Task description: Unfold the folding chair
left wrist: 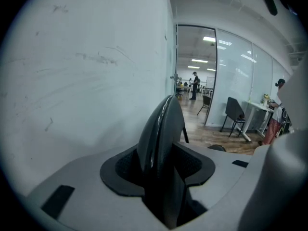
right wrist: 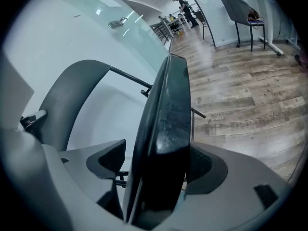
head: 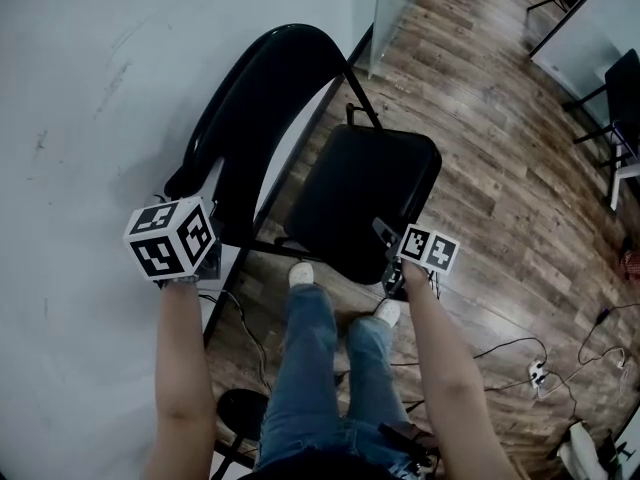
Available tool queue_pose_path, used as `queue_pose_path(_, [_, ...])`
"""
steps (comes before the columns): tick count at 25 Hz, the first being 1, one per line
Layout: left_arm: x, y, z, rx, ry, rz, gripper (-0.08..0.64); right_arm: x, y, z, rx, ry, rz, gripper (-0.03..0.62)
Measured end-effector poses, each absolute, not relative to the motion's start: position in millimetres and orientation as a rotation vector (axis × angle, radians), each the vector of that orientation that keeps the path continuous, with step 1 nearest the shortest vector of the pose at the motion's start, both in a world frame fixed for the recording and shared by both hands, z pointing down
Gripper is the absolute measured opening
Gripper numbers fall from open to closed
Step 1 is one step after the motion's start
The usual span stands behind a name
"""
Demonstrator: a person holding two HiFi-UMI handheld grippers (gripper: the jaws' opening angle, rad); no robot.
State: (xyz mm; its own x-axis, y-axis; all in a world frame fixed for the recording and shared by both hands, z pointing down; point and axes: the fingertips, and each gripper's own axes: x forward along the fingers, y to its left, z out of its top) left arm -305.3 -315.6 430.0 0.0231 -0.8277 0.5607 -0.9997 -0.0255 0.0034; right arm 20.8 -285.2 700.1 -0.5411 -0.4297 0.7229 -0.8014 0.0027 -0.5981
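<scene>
Wall (head: 80, 88) tight on my L, backrest (head: 250, 98) close to it, so little room that side for L tool (left wrist: 159, 165). Wood floor (head: 500, 168) R of seat (head: 365, 198) open, free pass. Cables (head: 500, 353) on floor lower R; my legs (head: 310, 338) crowd seat front.

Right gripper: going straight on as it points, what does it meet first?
The chair seat, whose edge stands between the jaws of the right gripper; it would probably just slide deeper onto that edge.
</scene>
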Motion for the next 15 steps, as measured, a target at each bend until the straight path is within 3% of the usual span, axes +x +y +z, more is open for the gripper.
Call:
queue_pose_path(9, [-305.1, -313.6, 452.2, 1.877, -1.877, 0.570, 0.198, 60.8, -274.2, 742.4, 1.320, -1.858, 1.521, 0.371])
queue_pose_path(15, [-305.8, -315.7, 471.9, 1.881, -1.900, 0.555, 0.209, 80.7, -267.1, 775.7, 1.312, -1.813, 1.529, 0.412])
